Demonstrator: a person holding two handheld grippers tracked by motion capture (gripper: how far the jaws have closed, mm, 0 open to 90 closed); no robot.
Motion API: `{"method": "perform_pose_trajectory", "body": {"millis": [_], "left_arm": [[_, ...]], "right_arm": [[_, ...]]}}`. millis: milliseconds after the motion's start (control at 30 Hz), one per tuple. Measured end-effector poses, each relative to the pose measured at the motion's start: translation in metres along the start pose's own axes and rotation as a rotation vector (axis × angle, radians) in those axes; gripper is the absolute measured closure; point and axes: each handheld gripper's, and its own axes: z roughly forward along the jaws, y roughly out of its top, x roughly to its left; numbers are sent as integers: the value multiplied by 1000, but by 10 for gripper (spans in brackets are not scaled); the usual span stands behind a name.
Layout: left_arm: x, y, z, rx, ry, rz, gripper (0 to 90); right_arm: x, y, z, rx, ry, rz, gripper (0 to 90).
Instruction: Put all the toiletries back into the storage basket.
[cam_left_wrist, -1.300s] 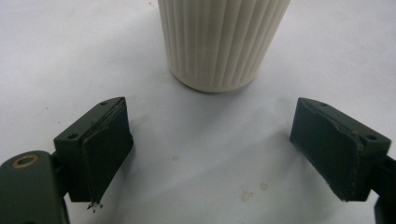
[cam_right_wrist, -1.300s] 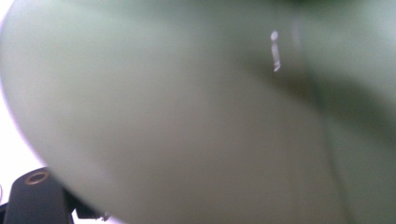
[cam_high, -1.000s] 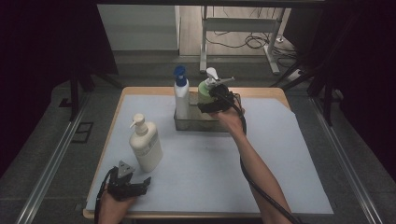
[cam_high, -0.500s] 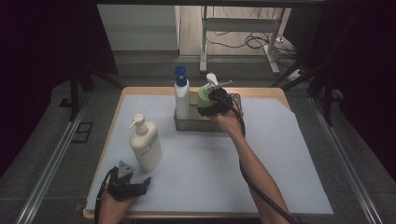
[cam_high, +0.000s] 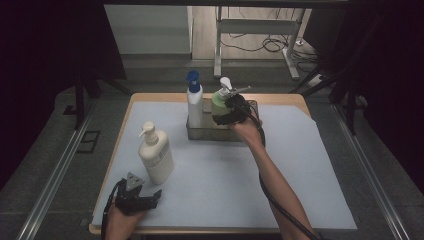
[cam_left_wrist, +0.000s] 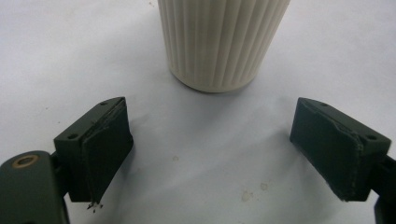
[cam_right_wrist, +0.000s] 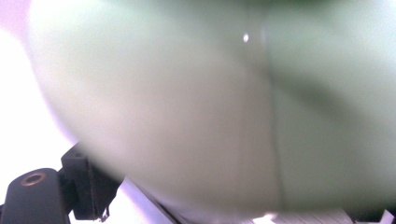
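Right gripper (cam_high: 225, 114) is at the back of the table, up against the pale green pump bottle (cam_high: 219, 102), which stands in the metal wire basket (cam_high: 200, 132). In the right gripper view the green bottle body (cam_right_wrist: 210, 107) sits so close that it blurs; one black pad (cam_right_wrist: 86, 186) hugs its left side, the far jaw is hidden behind it. Jaws are spread wide around the bottle, and it looks clamped on it. The bottle is upright, white pump head pointing right.

White bottle with blue pump (cam_high: 194, 102) stands upright in the same basket, just left of the green one.

Cream pump bottle (cam_high: 155, 155) stands upright on the pale table cover (cam_high: 300, 175), front left, well apart from the basket.

Left gripper (cam_high: 142, 200) rests low at the front left edge, near the cream bottle. In the left gripper view its jaws are apart with nothing between them; the ribbed cream base (cam_left_wrist: 219, 42) stands just ahead, not touching either pad (cam_left_wrist: 105, 149).
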Motion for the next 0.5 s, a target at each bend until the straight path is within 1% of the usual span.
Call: {"method": "perform_pose_trajectory", "body": {"millis": [267,467,500], "left_arm": [[0,0,0,-1,1,0,121],[0,0,0,-1,0,-1,121],[0,0,0,-1,0,-1,121]], "right_arm": [[3,-3,-15,-11,-6,-39,107],[3,-8,-24,-10,14,-21,124],[3,-9,-25,-11,21,-24,125]]}}
